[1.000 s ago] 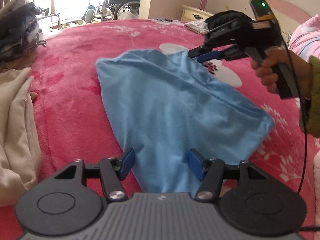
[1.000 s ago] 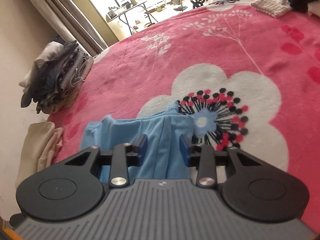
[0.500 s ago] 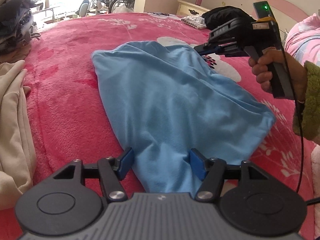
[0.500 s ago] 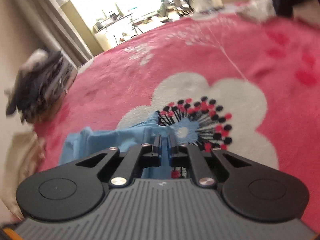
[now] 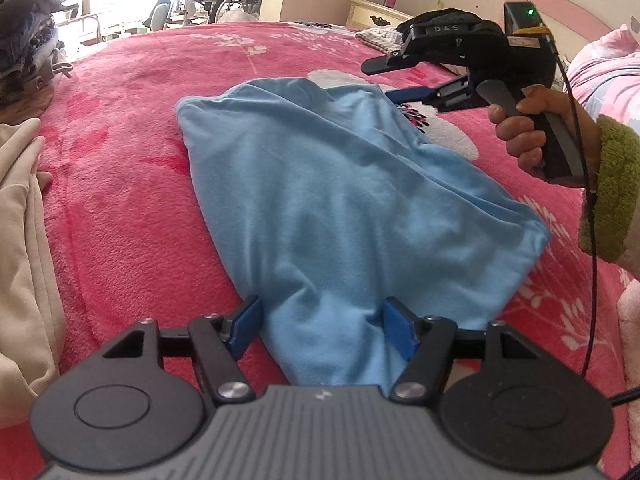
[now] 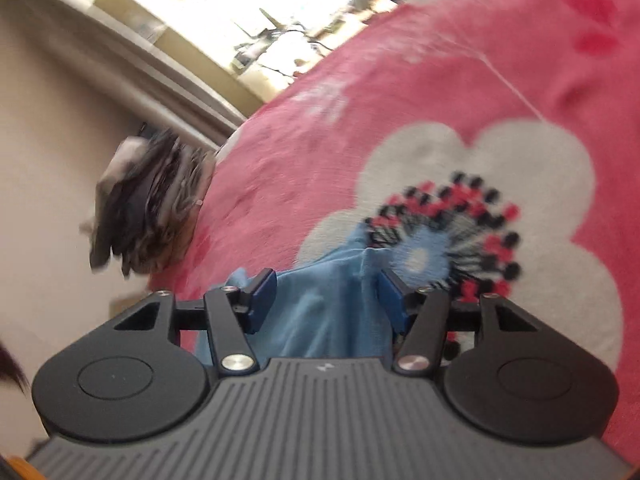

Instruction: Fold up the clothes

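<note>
Right gripper [image 6: 326,300] just snapped shut, then reopened; jaws now spread astride the shirt's [image 5: 340,184] far end, pinching nothing. Left gripper [image 5: 322,330] likewise spread over the near end. Shirt mid-bed [image 5: 120,152], released; probably regrasping next.

Left wrist cam: low over near end of blue garment [image 5: 340,200], facing bed's far edge. Right cam: close over far end, tilted, blurred. Both share garment [image 6: 328,312], pink blanket [image 5: 120,160].

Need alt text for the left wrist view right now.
A blue garment lies on a pink blanket, its near end between the open left tongs. At its far end a hand holds the right tongs; beige cloth lies left.
</note>
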The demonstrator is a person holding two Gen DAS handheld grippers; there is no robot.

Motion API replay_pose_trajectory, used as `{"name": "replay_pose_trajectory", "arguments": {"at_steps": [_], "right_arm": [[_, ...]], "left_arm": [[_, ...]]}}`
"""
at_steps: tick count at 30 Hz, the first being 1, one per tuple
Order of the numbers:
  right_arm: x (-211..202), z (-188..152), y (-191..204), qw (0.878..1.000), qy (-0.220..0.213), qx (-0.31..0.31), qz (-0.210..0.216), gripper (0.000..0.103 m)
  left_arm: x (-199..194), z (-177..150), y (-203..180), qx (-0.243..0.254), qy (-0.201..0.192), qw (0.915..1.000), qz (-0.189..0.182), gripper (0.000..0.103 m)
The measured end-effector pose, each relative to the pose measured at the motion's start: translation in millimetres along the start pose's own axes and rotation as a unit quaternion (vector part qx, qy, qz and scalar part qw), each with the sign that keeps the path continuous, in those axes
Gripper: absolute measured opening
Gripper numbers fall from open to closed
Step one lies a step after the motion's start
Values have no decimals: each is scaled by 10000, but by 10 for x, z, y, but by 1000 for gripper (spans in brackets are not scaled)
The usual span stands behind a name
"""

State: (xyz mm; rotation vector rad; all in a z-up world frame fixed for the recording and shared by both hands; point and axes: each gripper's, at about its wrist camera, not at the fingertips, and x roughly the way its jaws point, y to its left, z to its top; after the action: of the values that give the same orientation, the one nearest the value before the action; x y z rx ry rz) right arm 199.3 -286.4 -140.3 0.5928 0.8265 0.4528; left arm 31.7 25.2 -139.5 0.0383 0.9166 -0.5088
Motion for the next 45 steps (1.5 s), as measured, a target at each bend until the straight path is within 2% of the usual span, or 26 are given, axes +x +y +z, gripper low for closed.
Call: {"name": "replay_pose_trajectory", "arguments": {"at_steps": [6,11,14,16,19,21,24,28,32,34,38,41,44,45], "right_arm": [[3,-71,343,9929,-92,-1115,-392,46],[141,-57,386,9817,28,-1644,-965,35],[174,-63,385,9781,50,-1749,-1126,27],[180,-74,408,9756,22,-1855,-1178,12],[131,-99,499,9710,-137,-2084,-1167,5],[33,-110,612,9683,-366,-2254,-1014,4],[-115,-62,751,9688,-672,-2337,-472,4],[-32,113,674,9752,-689,-2099,-129,4],[227,226,261,9896,-413,-1373,-122,4],[244,226,153,9928,-392,-1136,-18,4],[302,190,157,9911,-328,-1281,-129,4],[481,147,50,9914,-50,-1250,-378,4],[516,132,-24,9926,23,-1126,-463,8],[477,152,-33,9938,-6,-1018,-447,14]], "left_arm": [[10,-4,-18,8,-5,10000,20,69],[8,-8,-25,-3,-23,10000,42,69],[13,-6,-22,-19,-33,10000,51,69],[16,-9,-30,-20,-54,10000,71,69],[8,-23,-45,-17,-91,9999,126,69],[-1,-33,-56,-47,-118,9997,189,69],[-15,-34,-60,-131,-132,9994,282,69],[-15,-35,-61,-189,-136,9992,317,69],[-17,-33,-74,-202,-142,9990,370,69],[-30,-36,-85,-208,-133,9989,399,69],[-24,-42,-97,-176,-104,9988,441,69],[-7,-29,-107,-135,-85,9987,490,69],[-7,-26,-107,-114,-87,9985,534,69],[-5,-24,-111,-104,-91,9984,551,69]]}}
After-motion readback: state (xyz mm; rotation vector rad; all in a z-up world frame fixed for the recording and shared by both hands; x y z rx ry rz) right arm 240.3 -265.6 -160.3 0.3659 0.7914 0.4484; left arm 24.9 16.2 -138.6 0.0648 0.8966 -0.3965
